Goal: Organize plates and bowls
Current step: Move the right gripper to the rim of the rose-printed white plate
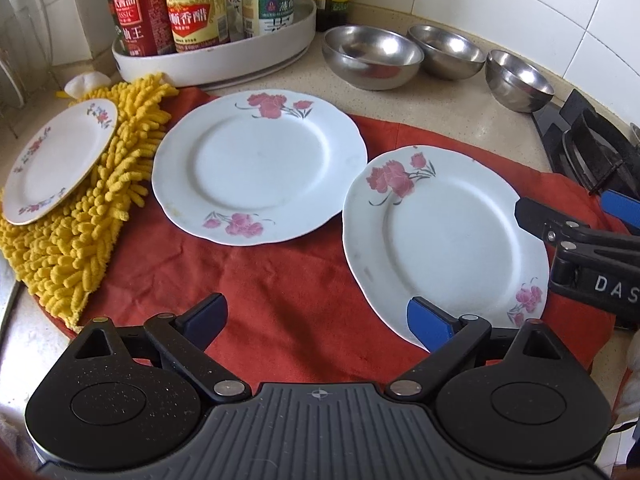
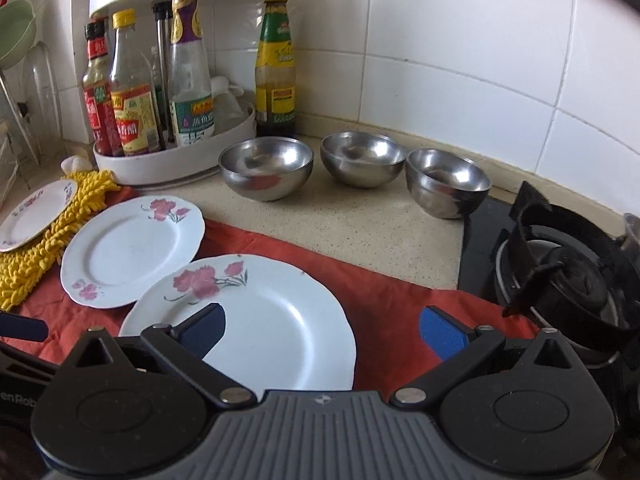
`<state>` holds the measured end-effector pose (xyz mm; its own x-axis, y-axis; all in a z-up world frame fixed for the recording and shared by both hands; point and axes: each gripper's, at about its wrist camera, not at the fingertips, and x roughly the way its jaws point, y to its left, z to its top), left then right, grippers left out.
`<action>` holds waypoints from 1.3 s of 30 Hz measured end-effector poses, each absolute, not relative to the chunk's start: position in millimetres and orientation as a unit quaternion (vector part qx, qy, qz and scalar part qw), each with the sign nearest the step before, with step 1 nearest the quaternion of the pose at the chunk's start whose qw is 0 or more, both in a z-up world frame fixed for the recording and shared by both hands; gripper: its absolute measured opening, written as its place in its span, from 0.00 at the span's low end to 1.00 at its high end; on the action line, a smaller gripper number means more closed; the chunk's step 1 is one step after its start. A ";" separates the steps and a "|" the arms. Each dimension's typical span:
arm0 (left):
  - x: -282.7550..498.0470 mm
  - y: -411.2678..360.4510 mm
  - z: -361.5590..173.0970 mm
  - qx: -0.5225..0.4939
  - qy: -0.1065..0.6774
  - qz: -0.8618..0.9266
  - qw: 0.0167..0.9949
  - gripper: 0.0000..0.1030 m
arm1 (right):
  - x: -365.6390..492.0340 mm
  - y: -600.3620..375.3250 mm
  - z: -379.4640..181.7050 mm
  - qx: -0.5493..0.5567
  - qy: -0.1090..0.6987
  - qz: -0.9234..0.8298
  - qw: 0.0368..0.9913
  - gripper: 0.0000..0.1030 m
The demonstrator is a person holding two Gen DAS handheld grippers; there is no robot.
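Two large white plates with pink flowers lie on a red cloth (image 1: 288, 280): one in the middle (image 1: 256, 168) (image 2: 128, 248), one to the right (image 1: 440, 240) (image 2: 272, 312). A small flowered plate (image 1: 60, 164) (image 2: 36, 212) rests tilted on a yellow chenille cloth (image 1: 100, 220). Three steel bowls (image 1: 372, 56) (image 1: 446, 52) (image 1: 518, 80) stand in a row at the back. My left gripper (image 1: 320, 320) is open, its right finger over the right plate's near rim. My right gripper (image 2: 324, 332) (image 1: 576, 208) is open at that plate's right edge, holding nothing.
A white turntable rack (image 2: 180, 156) of sauce bottles stands at the back left, with one bottle (image 2: 276, 64) beside it. A black gas burner (image 2: 560, 272) sits at the right, close to the rightmost bowl (image 2: 446, 188). Tiled wall runs behind the counter.
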<state>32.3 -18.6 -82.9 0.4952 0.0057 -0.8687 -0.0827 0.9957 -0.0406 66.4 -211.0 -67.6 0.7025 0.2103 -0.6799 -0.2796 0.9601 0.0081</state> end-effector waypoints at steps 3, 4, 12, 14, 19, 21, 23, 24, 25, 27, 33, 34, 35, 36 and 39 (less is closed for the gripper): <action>36.6 -21.7 -85.8 -0.039 0.506 0.022 0.862 0.96 | 79.6 -214.8 -75.9 -0.040 0.384 0.159 0.909 0.91; 38.1 -23.4 -86.6 -0.039 0.506 0.019 0.862 0.96 | 83.3 -215.6 -78.8 -0.037 0.389 0.169 0.905 0.89; 50.6 -40.3 -97.4 -0.034 0.513 -0.006 0.858 0.96 | 101.3 -217.4 -93.1 -0.019 0.420 0.247 0.873 0.69; 53.0 -42.5 -98.4 -0.051 0.510 -0.028 0.858 0.96 | 104.5 -218.7 -95.1 -0.013 0.424 0.267 0.865 0.68; 61.2 -43.1 -104.1 -0.095 0.508 -0.053 0.854 0.99 | 115.0 -224.7 -95.2 -0.004 0.427 0.292 0.856 0.68; 64.4 -43.8 -104.4 -0.098 0.506 -0.049 0.855 0.99 | 119.5 -231.7 -93.2 0.010 0.427 0.290 0.856 0.68; 66.3 -45.9 -105.0 -0.098 0.506 -0.049 0.855 0.99 | 123.1 -236.6 -93.8 0.014 0.432 0.291 0.853 0.68; 67.7 -47.1 -104.7 -0.096 0.508 -0.050 0.855 0.99 | 124.7 -239.1 -96.0 0.010 0.436 0.285 0.853 0.68; 69.3 -48.8 -104.6 -0.094 0.509 -0.052 0.854 0.99 | 126.7 -241.4 -99.8 0.007 0.443 0.284 0.850 0.68; 72.7 -54.1 -105.2 -0.087 0.510 -0.061 0.853 0.99 | 130.8 -246.0 -107.4 0.024 0.464 0.287 0.838 0.68; 80.3 -60.7 -107.1 -0.067 0.513 -0.054 0.854 1.00 | 131.0 -247.3 -110.8 0.048 0.463 0.308 0.830 0.69; 80.4 -60.5 -107.2 -0.065 0.513 -0.054 0.854 1.00 | 131.7 -249.6 -110.8 0.056 0.464 0.310 0.828 0.69; 80.9 -61.4 -107.2 -0.064 0.514 -0.053 0.854 0.99 | 132.2 -252.0 -110.2 0.065 0.466 0.311 0.826 0.69; 80.2 -61.9 -106.8 -0.067 0.513 -0.051 0.854 0.99 | 132.4 -253.4 -110.0 0.069 0.468 0.313 0.824 0.69; 78.9 -61.9 -105.6 -0.077 0.511 -0.052 0.855 0.99 | 131.2 -258.6 -111.3 0.083 0.465 0.319 0.822 0.69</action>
